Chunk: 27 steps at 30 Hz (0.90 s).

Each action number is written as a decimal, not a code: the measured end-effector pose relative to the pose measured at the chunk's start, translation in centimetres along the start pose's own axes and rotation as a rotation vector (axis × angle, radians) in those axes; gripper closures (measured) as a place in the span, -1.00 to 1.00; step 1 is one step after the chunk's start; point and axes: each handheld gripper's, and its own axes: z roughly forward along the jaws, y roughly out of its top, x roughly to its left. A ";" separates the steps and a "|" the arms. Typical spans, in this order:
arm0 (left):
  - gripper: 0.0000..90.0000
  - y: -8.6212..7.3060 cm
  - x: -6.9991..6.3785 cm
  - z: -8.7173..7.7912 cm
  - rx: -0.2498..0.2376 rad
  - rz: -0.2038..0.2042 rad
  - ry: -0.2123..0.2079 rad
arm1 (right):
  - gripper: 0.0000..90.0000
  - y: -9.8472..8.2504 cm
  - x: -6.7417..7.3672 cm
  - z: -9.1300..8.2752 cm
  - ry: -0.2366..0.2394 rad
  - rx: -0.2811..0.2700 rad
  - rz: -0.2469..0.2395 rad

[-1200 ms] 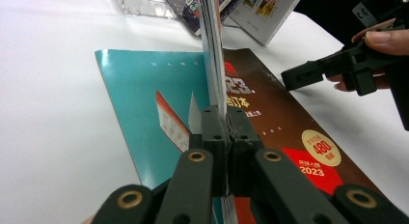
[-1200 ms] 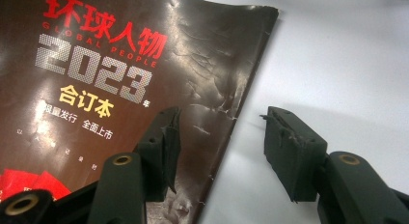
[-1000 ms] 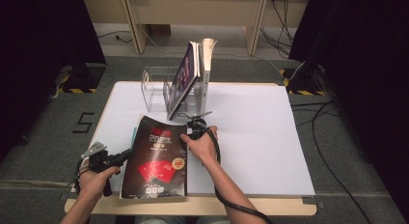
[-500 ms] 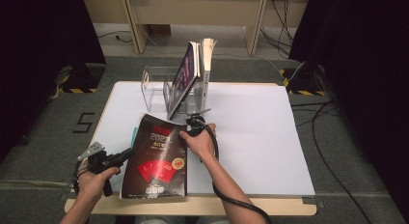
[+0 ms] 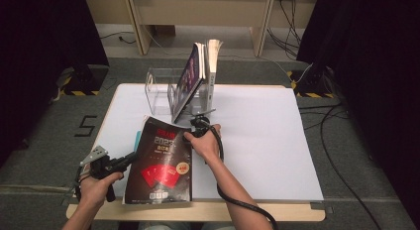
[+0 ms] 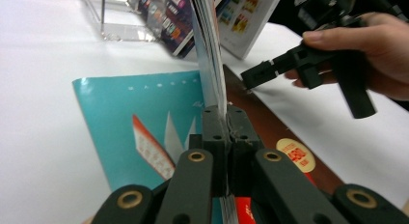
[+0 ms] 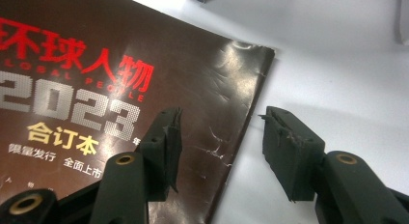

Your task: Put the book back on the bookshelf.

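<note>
Nearest the person, the left tongs [image 5: 130, 159] are pressed together on the left edge of a dark magazine [image 5: 162, 163], pinching it; in the left gripper view the stack of pages [image 6: 211, 64] runs up from between the black jaws, so that edge is lifted. The magazine's cover, dark brown with red and white print, lies mostly on the white tabletop [image 5: 267, 141], between the two tongs. Under it, on the side of the left tongs, a teal booklet [image 6: 140, 122] lies flat, its edge showing beside the magazine.

The right tongs [image 5: 192, 132] hover at the magazine's far right corner. In the right gripper view the jaws stand spread, one over the cover [image 7: 144, 89], the other over bare tabletop, with the magazine's right edge between them; the pads are not pressing it.

Just beyond the right tongs stands a clear plastic rack [image 5: 161, 91] with a few books [image 5: 195, 74] leaning in it. Past the tabletop's far edge are wooden furniture legs [image 5: 136, 22] and cables [image 5: 327, 116] on the grey floor.
</note>
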 end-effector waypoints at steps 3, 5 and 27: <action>0.95 -0.1 0.1 0.3 0.022 -0.005 0.025 | 0.08 0.0 0.0 -0.1 -0.003 -0.004 -0.006; 0.94 -0.1 0.4 0.5 0.036 -0.014 0.037 | 0.08 -0.1 0.0 -0.1 -0.003 -0.006 -0.010; 0.48 -0.2 3.3 3.5 0.201 -0.169 0.145 | 0.07 -0.3 0.3 0.3 -0.017 0.005 -0.018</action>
